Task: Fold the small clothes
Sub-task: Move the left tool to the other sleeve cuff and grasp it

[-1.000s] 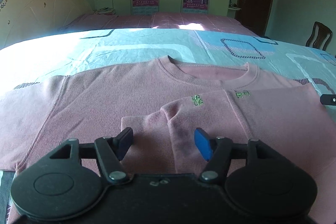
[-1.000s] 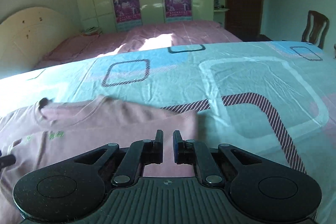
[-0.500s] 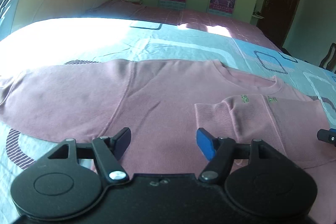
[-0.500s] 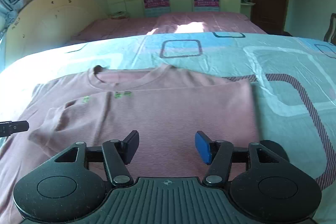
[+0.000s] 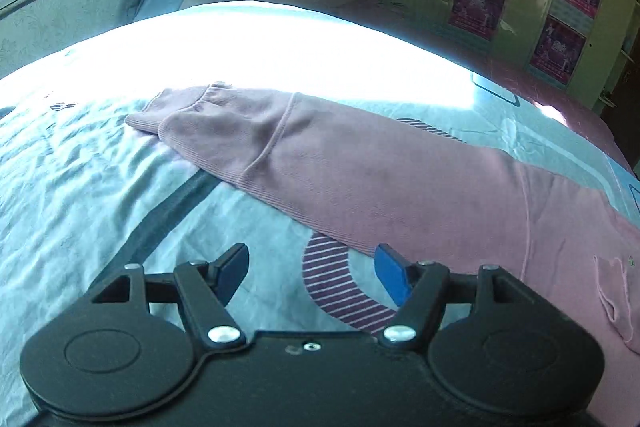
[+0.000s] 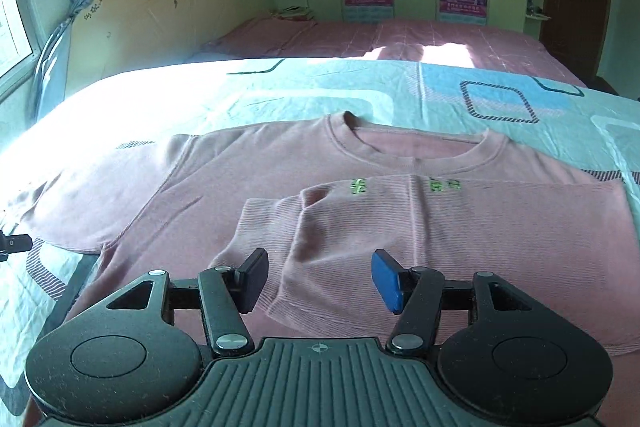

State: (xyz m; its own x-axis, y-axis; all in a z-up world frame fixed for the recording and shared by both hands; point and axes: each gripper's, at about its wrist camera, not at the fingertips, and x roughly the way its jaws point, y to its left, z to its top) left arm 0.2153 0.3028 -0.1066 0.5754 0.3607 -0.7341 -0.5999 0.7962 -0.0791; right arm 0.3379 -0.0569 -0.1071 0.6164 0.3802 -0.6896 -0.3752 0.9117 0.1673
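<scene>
Two grippers hang over one pink sweater [image 6: 400, 227] spread flat on a bed [image 6: 280, 95] with a pale blue patterned sheet. The right gripper [image 6: 320, 277] has just been opening, its jaws now parted with nothing gripped; under and just ahead of them lies the sweater's folded-in sleeve, its ribbed cuff [image 6: 264, 227] resting on the chest below the collar. The left gripper [image 5: 312, 273] also stands released, over bare sheet near the bed's left edge. Its blue pad [image 5: 392, 279] sits at the lower hem of the other sleeve [image 5: 320, 163], whether touching or above it I cannot tell. That sleeve stretches away toward the sunlit far edge, ahead of the jaws and not between them.
</scene>
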